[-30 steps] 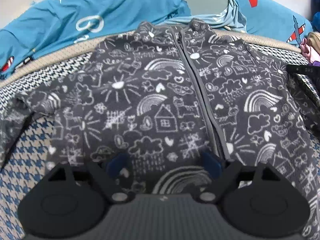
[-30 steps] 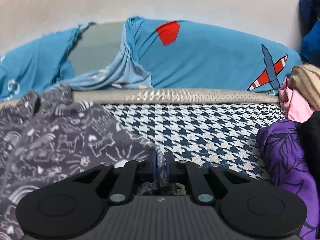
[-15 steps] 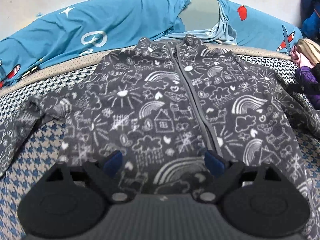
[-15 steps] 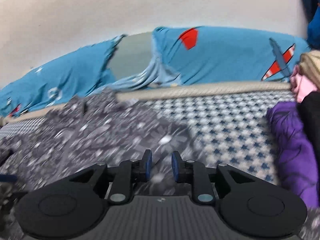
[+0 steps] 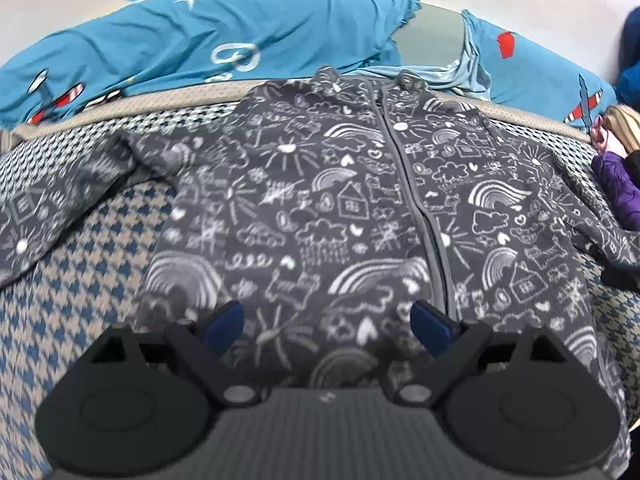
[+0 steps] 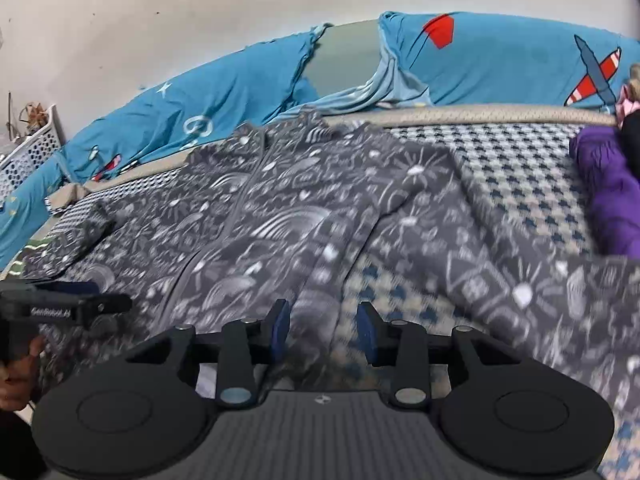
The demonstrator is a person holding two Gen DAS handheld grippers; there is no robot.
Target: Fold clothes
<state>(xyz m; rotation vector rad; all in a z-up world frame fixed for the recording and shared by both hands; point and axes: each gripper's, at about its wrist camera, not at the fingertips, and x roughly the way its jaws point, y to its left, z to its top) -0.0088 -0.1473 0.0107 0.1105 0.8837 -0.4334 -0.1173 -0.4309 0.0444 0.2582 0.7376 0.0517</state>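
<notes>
My right fingers (image 6: 323,330), which a second ago pinched the jacket's sleeve, have just been opening and now stand apart with nothing between them. My left fingers (image 5: 329,323) are spread wide and empty above the hem. Beyond them the grey jacket (image 5: 360,208) lies flat and zipped on the bed (image 6: 520,184), both sleeves out, ready, I judge, for the first fold.

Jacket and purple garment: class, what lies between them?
In the right wrist view, bare houndstooth cover separates the jacket's body from the purple garment; lower down, its sleeve crosses.
</notes>
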